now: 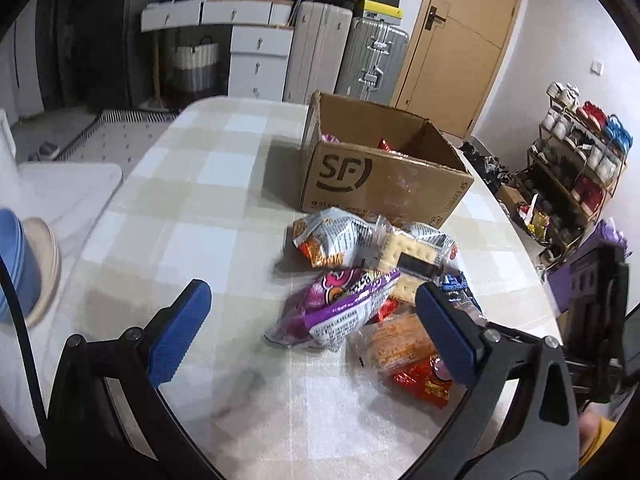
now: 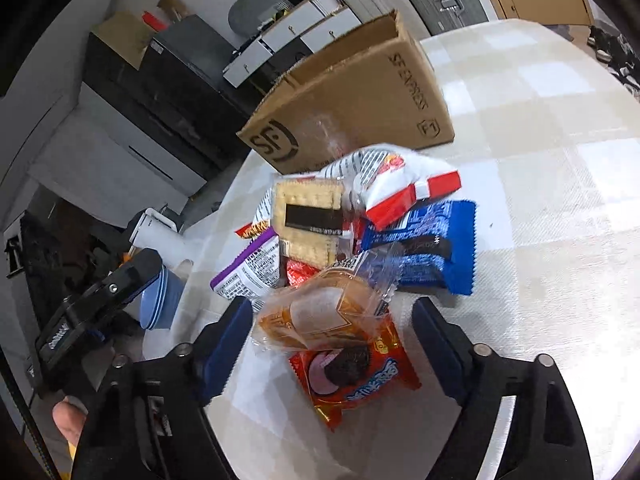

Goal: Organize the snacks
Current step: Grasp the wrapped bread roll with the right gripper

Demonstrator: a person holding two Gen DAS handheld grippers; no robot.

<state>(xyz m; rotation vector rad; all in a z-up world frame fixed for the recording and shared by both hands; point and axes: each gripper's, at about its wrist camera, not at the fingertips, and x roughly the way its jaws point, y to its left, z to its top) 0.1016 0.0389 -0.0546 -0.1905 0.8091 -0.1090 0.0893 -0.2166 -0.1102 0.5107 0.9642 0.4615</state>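
Left gripper (image 1: 312, 326) spread wide above the purple snack bag (image 1: 340, 308), right gripper (image 2: 334, 338) spread around the red cookie packet (image 2: 356, 372), cardboard box (image 1: 380, 168) behind the pile on the checked counter (image 1: 180, 200)

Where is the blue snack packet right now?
In the right wrist view the blue snack packet lies on the table at the pile's right edge, partly under the red-and-white packet, nearer than the cardboard box.
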